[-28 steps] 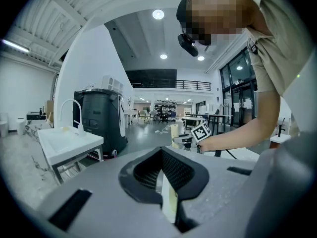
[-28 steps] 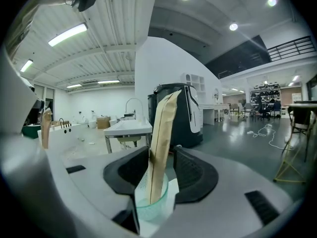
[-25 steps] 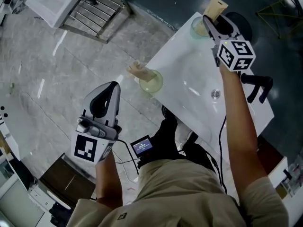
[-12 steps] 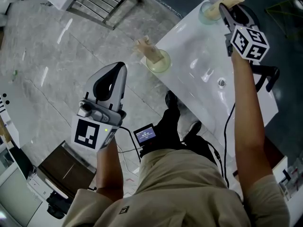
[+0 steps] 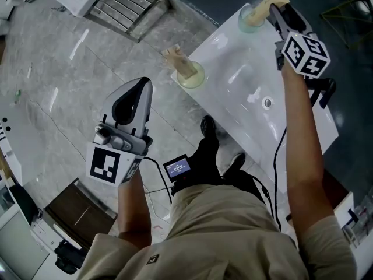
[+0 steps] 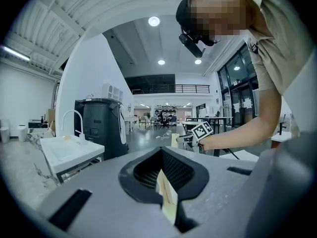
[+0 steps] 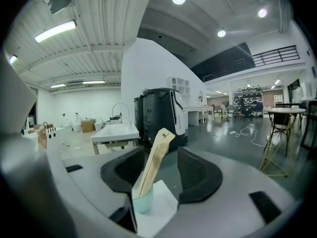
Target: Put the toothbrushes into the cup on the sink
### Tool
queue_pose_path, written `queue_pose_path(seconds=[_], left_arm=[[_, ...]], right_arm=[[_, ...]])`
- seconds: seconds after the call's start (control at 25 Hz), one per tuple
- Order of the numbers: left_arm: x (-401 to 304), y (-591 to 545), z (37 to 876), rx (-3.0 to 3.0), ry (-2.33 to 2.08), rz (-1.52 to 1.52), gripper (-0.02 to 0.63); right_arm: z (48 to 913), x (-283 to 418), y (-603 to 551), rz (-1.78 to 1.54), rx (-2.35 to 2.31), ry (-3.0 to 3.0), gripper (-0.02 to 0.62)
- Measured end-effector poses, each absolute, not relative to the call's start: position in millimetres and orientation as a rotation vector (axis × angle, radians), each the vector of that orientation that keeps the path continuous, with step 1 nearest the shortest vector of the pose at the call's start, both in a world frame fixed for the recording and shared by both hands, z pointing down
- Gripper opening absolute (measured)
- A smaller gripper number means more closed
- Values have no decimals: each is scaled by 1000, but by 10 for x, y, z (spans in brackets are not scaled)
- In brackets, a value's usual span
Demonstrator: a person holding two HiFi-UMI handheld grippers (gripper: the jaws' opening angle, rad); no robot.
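Note:
On the white sink [image 5: 245, 80] stand two pale green cups. The near cup [image 5: 190, 76] at the sink's left edge holds a beige packaged toothbrush [image 5: 176, 59]. The far cup [image 5: 249, 18] holds another packaged toothbrush [image 5: 266, 4]. My right gripper [image 5: 274, 11] is at that far cup, open. In the right gripper view the toothbrush package [image 7: 153, 157] stands in the cup [image 7: 142, 200] between the spread jaws of the right gripper [image 7: 168, 170], leaning left, not pressed. My left gripper [image 5: 139, 87] hangs over the floor, shut. A thin beige strip shows in the closed seam of the left gripper [image 6: 166, 182].
A black faucet [image 5: 319, 91] stands at the sink's right side, with the drain [image 5: 267, 102] in the basin. A metal rack [image 5: 131, 2] lies on the floor at the top left. A small screen device [image 5: 176, 169] hangs at the person's waist.
The right gripper stays at the far cup, and the toothbrush package now stands free in it. The left gripper has hardly moved. The head view has shifted a little.

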State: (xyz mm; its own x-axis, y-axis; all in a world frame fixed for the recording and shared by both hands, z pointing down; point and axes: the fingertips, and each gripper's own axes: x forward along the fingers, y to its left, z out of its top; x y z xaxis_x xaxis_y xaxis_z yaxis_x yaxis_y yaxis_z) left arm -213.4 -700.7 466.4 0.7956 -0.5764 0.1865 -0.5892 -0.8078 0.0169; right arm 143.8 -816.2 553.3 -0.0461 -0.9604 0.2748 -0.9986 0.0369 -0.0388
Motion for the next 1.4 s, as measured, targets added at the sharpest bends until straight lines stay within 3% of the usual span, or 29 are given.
queue_pose_path(seconds=[0.64,0.76,1.08,1.4], left_arm=[[-1947,-6542,4107,2985,-979,189,5],[-1849,-6375,3972,3005,-970,165,6],[-1497,-5622,3541,3080,-934,139,5],[-1022,-4617,3067,3159,-851,109,6]], right_arm=[[4363,1167,-7507,217,2117,-2288,185],[4049,1098,-7255,185,2096,-2352,160],[3257,1066,-6082,101,1941,-2536,17],[2832,1095,-4489,99,1628,-2642,5]])
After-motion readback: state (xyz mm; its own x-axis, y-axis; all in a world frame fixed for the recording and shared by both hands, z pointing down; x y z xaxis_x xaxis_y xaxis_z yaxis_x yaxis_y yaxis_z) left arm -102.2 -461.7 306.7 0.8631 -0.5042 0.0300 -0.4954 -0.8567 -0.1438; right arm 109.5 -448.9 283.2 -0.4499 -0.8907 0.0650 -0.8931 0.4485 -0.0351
